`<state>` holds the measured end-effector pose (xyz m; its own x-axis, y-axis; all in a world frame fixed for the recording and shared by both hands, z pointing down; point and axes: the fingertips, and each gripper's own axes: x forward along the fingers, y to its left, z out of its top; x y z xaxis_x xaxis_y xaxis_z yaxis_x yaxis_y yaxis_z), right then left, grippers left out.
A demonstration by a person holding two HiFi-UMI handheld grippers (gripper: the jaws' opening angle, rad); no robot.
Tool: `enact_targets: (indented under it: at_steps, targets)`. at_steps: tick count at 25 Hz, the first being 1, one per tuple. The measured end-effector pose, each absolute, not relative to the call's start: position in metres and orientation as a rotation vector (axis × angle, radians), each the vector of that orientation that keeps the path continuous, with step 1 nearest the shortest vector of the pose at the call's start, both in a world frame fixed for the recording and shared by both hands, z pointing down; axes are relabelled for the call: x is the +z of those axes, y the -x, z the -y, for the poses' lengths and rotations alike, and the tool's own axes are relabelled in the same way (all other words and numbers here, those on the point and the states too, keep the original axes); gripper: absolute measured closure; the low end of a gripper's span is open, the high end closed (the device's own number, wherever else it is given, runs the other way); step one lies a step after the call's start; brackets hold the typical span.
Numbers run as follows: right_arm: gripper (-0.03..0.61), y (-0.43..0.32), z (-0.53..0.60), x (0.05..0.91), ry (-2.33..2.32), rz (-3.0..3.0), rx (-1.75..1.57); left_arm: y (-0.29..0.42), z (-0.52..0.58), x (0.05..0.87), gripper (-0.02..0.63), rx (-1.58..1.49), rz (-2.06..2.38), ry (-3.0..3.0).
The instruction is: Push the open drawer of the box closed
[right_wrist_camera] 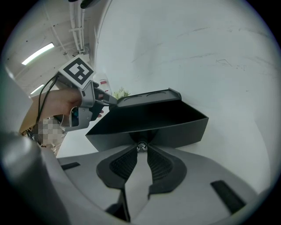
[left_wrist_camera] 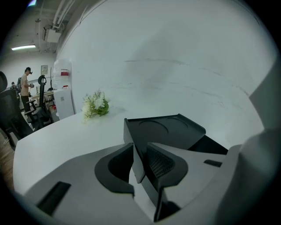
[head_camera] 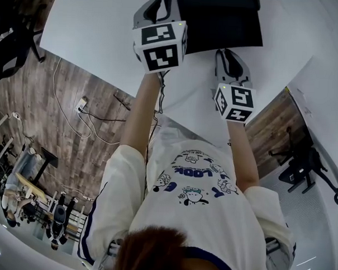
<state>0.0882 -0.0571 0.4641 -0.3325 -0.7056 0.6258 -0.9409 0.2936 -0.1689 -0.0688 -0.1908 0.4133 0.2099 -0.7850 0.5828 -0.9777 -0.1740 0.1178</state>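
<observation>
Drawer (right_wrist_camera: 149, 125) hangs open right ahead of the right gripper (right_wrist_camera: 141, 150), jaw tips clamped on its small knob (right_wrist_camera: 141, 147). Beyond, the left gripper (left_wrist_camera: 141, 154) straddles a corner of the black box (left_wrist_camera: 169, 126) on the white table (left_wrist_camera: 66, 136), jaws apart

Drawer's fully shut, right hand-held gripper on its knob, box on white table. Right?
Not shut: the right gripper view shows the drawer pulled out of the black box. Rest holds: right hand-held gripper on its knob, box on white table.
</observation>
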Motion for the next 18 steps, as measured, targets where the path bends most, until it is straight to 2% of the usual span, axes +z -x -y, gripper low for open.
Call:
enact_targets:
  at_steps: [18]
  targets:
    - [0.492,-0.072,0.083,0.465,-1.482,2.158,0.732,0.069,0.200,0.415,0.534,0.474,1.569,-2.029]
